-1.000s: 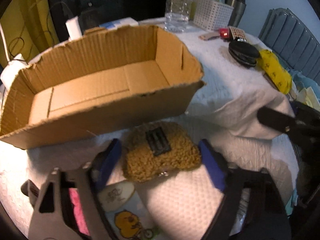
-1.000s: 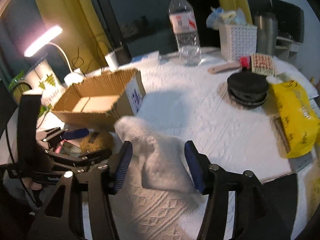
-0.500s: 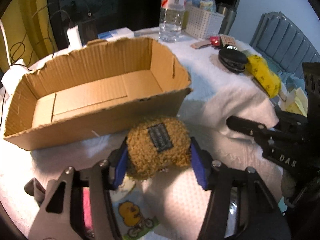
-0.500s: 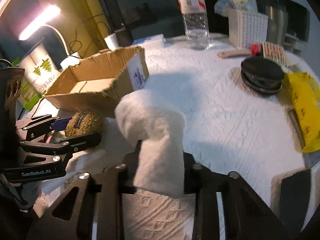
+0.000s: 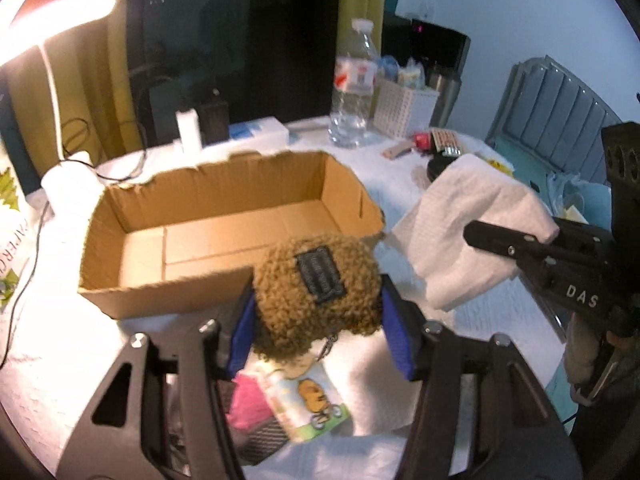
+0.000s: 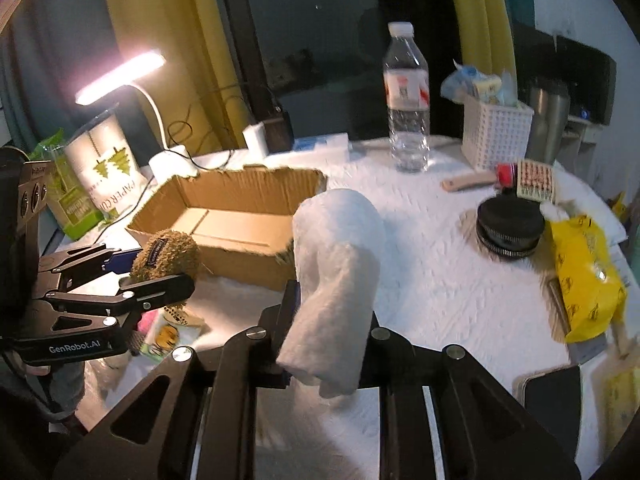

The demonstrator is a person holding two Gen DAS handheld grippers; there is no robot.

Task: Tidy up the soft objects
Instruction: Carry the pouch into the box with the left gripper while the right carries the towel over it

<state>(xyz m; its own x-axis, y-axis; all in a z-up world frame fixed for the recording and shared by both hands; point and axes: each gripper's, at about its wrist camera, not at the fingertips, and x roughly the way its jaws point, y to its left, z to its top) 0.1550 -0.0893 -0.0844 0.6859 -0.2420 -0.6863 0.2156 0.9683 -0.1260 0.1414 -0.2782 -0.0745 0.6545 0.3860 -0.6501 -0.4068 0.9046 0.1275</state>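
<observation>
A brown fuzzy pouch [image 5: 316,292] with a dark patch hangs above the white tablecloth, and my left gripper [image 5: 318,320] is shut on it, blue pads pressing both sides. It sits just in front of the open cardboard box [image 5: 224,188]. In the right wrist view the same pouch [image 6: 166,258] shows in the left gripper [image 6: 132,268] by the box's [image 6: 248,188] near corner. My right gripper [image 6: 328,320] is shut on a folded white towel [image 6: 336,264], held up off the table to the right of the box. The towel [image 5: 460,232] also shows in the left wrist view.
A water bottle [image 6: 408,92], a white basket [image 6: 496,132], a black round case [image 6: 510,228] and a yellow packet [image 6: 584,276] stand behind and to the right. A lit desk lamp [image 6: 120,76] is at the left. A pink item [image 5: 250,404] and a cartoon card [image 5: 316,400] lie below the pouch.
Both grippers closed, the left on the pouch and the right on the towel. Both then rose, lifting the pouch and towel off the tablecloth.
</observation>
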